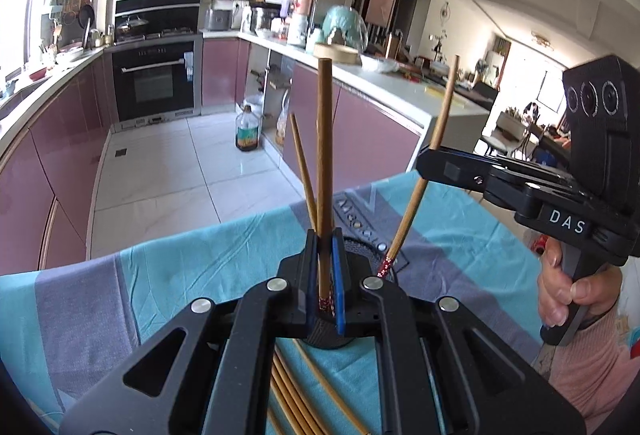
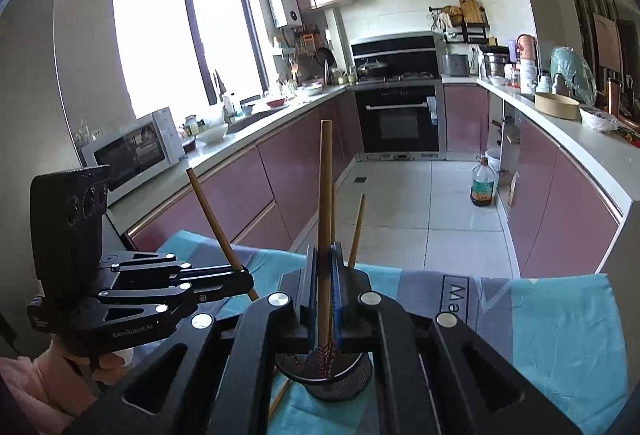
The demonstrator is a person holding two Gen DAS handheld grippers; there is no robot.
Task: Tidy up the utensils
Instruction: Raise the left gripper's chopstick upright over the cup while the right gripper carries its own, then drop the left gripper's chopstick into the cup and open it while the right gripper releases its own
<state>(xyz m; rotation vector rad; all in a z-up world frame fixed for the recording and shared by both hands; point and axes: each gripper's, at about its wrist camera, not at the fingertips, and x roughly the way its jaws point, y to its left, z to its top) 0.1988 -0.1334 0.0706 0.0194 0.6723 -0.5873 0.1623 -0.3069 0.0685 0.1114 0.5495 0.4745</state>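
A tabletop (image 1: pixel 168 275) draped in a teal and grey cloth (image 2: pixel 560 315) is seen beneath both tools. A black mesh holder (image 2: pixel 340 379) is stood on it, loose chopsticks (image 1: pixel 292 395) laid beside. The left tongs (image 1: pixel 325 275) are clamped on one upright chopstick (image 1: pixel 324 155); the right tongs (image 2: pixel 324 295) are closed on another chopstick (image 2: pixel 325 215), its patterned end lowered into the holder
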